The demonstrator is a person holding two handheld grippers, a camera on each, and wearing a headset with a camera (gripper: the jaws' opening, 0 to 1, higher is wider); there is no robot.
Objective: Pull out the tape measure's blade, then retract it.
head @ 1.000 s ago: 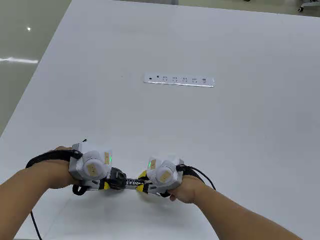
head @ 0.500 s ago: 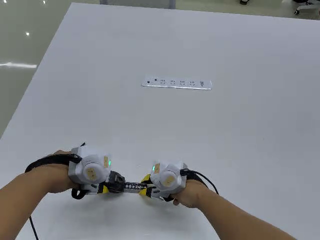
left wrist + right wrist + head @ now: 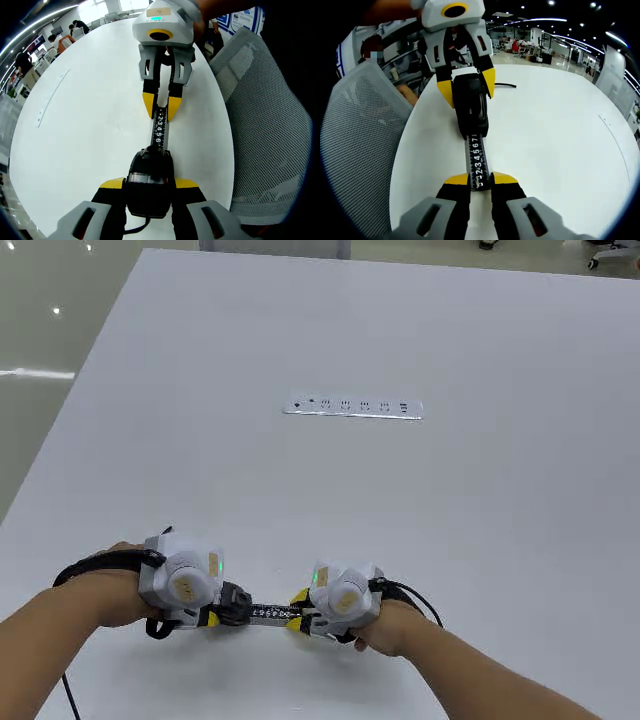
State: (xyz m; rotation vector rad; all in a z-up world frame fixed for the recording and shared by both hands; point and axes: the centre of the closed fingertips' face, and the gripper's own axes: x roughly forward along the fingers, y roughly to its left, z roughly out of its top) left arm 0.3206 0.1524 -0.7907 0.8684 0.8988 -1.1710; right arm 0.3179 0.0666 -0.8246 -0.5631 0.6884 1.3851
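In the head view, both grippers are lying low at the lower left of the frame, on the near part of the white table [image 3: 420, 500], well apart from the power strip [image 3: 353, 406] at upper centre. The left gripper [image 3: 213, 614] is clamping the black tape measure [image 3: 233, 602] between its yellow-tipped jaws. The right gripper [image 3: 298, 621] is facing it from the right, and its jaws are pinching the free end of the blade [image 3: 268, 614]. A short length of blade is bridging the gap, running almost level from left to right across the frame.

In the left gripper view, the tape measure [image 3: 150, 170] is sitting at lower centre, squeezed from both sides by the left gripper [image 3: 150, 185]. The blade [image 3: 159, 131] is running straight up the frame to the right gripper [image 3: 161, 106], whose jaws are closing on its tip. A mesh chair [image 3: 260, 125] is showing at the right.

In the right gripper view, the right gripper [image 3: 479, 181] is gripping the blade [image 3: 475, 156] at lower centre, near its low numbers. The blade is leading up to the tape measure [image 3: 472, 107], which the left gripper [image 3: 467, 87] is holding at upper centre.

The blade's long axis is lying on the line joining the two grippers, so further drawing out probably calls for parting them along that same line, and retracting for bringing them together along it. A sideways drift risks kinking the blade.
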